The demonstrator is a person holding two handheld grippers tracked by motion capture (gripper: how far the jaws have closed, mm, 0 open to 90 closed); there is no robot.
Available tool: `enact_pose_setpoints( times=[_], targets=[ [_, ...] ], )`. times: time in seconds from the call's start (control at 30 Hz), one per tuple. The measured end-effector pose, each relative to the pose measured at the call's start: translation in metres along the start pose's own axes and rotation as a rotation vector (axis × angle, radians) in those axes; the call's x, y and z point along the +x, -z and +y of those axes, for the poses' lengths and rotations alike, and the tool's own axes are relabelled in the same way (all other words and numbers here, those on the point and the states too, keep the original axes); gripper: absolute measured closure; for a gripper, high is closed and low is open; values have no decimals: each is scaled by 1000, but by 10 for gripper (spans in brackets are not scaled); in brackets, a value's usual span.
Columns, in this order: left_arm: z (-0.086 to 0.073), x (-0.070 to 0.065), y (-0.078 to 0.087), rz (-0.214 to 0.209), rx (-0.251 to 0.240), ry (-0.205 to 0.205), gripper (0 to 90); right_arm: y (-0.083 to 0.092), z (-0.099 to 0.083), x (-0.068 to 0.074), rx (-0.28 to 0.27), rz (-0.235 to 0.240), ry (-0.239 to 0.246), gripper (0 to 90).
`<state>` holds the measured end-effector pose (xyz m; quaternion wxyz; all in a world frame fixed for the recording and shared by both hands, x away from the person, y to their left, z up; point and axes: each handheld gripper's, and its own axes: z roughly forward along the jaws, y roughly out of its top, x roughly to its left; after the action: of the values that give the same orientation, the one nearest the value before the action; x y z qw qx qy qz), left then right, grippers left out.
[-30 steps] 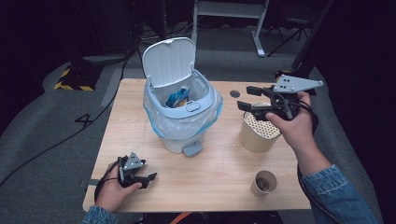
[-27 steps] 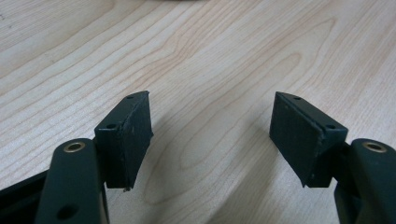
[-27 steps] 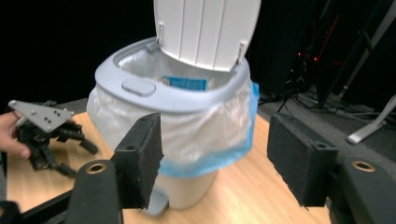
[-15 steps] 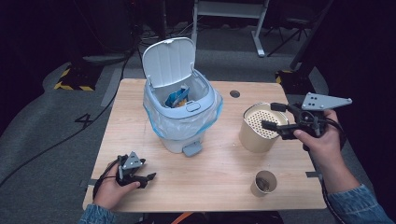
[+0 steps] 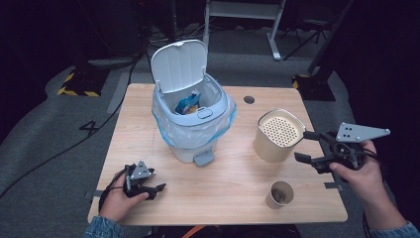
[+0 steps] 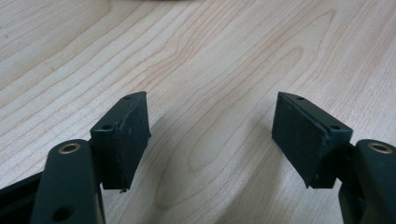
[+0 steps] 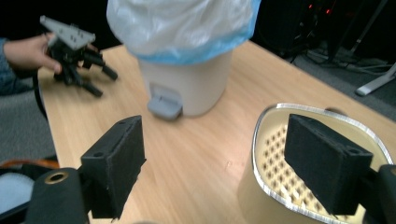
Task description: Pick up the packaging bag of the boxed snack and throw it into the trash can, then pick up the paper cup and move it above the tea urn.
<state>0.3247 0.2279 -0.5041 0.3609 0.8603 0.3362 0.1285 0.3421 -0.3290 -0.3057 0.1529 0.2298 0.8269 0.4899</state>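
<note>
I saw a pale blue pedal bin with a blue-rimmed white liner and a cream perforated canister on the light woodgrain table; my grippers' jaws were black.

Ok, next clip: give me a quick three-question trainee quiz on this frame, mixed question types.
1. True or false: the lid of the pedal bin stands open.
2. Which thing is nearest the right gripper?
A. the perforated cream container
B. the small paper cup
C. the pedal bin
3. Fill in: the left gripper rests low over the wooden ____ with its jaws apart and nothing between them.

Key
1. True; wrappers show inside.
2. A; one jaw reaches over its rim, the other is outside its wall.
3. table.
</note>
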Motion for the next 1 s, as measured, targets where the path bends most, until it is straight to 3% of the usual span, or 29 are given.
enact_pose_setpoints(
  times=[0.43, 0.63, 0.73, 1.0],
  targets=[
    [0, -1, 0, 5, 1, 0, 280, 11, -77, 21, 105, 47, -11, 199],
    [0, -2, 0, -3, 7, -2, 247, 8, -109, 33, 172, 21, 6, 198],
    [1, -3, -2, -19, 21, -23, 166, 7, -121, 38, 163, 25, -7, 199],
    [1, -3, -2, -20, 22, -20, 158, -7, -150, 42, 166, 50, -63, 196]
  ],
)
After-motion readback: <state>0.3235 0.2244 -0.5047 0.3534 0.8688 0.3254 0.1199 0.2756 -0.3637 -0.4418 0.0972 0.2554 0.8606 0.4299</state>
